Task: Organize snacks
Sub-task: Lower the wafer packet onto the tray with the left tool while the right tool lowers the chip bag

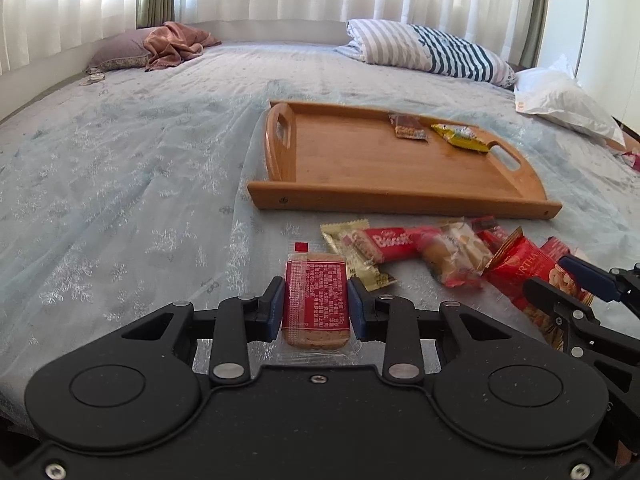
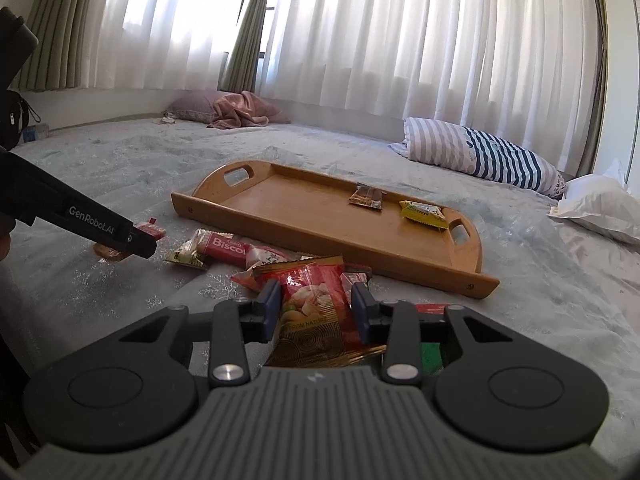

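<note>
Going left to right in the left wrist view: the left claw (image 1: pixel 316 300) sits at bottom centre, narrowed down onto a flat red-labelled biscuit in clear wrap (image 1: pixel 315 300). Both blue pads touch its long edges, so that one looks gripped, though it seems to rest on the pale blue patterned bedspread (image 1: pixel 120 184) for now. Right of it lies the loose pile: a red Biscoff packet (image 1: pixel 390 242) over a gold wrapper, a clear-wrapped bun, then a red and gold crinkly snack bag (image 1: pixel 520 272) at lower right.

In the right wrist view, the right claw (image 2: pixel 316 312) is at bottom centre with that red and gold bag (image 2: pixel 316 308) between its pads. It's closed in to a fairly narrow gap and appears to be pinching the bag's sides.

The bamboo tray with cut-out handles (image 1: pixel 400 192) sits past the pile, mid-frame, already holding a brown bar and a yellow packet at its far right end.

So I'd say this is the pick-up step, both hands at once. Next move: lift each snack clear and carry it forward over the tray's near rim.
</note>
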Demonstrator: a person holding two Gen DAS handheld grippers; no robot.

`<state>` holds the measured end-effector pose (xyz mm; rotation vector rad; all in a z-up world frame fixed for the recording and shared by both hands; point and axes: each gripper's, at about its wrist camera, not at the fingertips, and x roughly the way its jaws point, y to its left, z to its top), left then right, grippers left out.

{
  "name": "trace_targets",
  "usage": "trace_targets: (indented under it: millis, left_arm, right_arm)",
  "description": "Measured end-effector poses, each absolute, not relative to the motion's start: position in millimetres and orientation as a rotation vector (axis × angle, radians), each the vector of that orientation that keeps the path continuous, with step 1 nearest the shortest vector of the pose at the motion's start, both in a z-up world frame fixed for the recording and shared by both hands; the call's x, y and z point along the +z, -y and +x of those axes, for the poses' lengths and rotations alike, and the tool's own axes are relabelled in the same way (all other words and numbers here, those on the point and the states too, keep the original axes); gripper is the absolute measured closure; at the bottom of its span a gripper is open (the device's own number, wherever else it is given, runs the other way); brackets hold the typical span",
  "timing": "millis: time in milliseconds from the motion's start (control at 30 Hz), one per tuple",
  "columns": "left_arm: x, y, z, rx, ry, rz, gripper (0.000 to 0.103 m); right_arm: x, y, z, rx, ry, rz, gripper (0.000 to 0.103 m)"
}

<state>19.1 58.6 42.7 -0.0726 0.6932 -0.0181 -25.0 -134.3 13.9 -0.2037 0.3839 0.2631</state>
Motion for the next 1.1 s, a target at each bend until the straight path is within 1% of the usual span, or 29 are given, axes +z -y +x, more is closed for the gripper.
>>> trace_targets:
  millis: [267,533,800,1100]
  left_arm:
    - [58,-59,28,-0.07,-0.679,-0.14,0.072]
    - [75,-40,48,-0.149,-0.646,-0.161,0.072]
    - [89,-12,80,-0.187,-0.622,-0.144,0.072]
    - [92,13,123,-0.218,-0.638,-0.145,0.072]
  right_arm:
    - [29,146,-18,0.225,-0.395,-0.108,0.061]
    - [40,169,7,0.14,-0.409,0.016,0.061]
    - [49,191,33,0.093,-0.399,0.098,0.061]
    - [50,209,66,0.054,-0.408,0.163,0.061]
